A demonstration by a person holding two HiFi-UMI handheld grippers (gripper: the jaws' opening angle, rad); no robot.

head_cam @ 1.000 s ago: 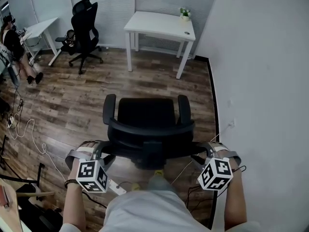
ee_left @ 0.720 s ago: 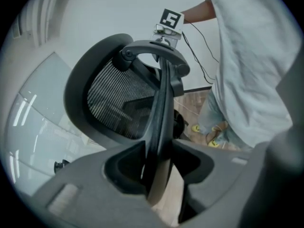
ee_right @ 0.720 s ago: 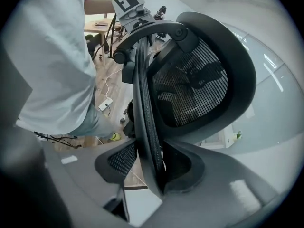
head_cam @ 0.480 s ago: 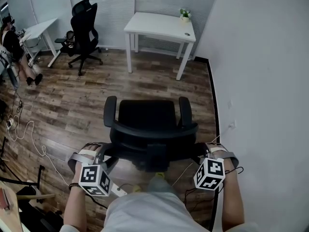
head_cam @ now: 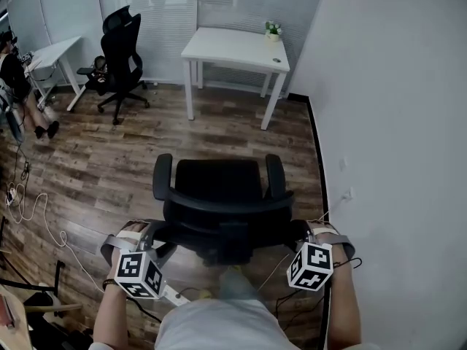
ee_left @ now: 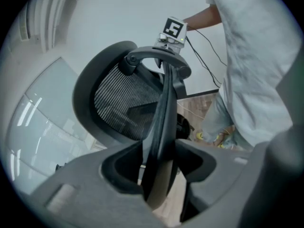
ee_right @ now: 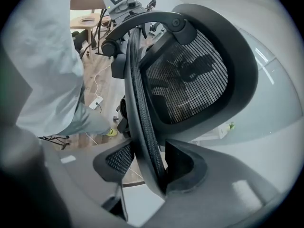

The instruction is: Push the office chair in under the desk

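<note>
A black mesh-backed office chair (head_cam: 219,188) stands on the wood floor with its seat facing the white desk (head_cam: 233,49), which is well beyond it by the far wall. My left gripper (head_cam: 157,233) straddles the left edge of the backrest (ee_left: 123,103), and my right gripper (head_cam: 300,232) straddles the right edge (ee_right: 190,80). Both pairs of jaws have just been opening. In the left gripper view (ee_left: 159,170) and the right gripper view (ee_right: 147,167) the frame edge runs between the jaws with a gap on one side, so neither grips it.
A white wall (head_cam: 394,122) runs close along the right. A small plant (head_cam: 272,29) sits on the desk. A second black chair (head_cam: 120,53), another white desk (head_cam: 51,49) and a seated person (head_cam: 11,71) are at the far left. Cables (head_cam: 36,203) lie on the floor to the left.
The right gripper has drifted a little inward along the backrest's right side. The head view has shifted slightly, and the chair stands where it was.
</note>
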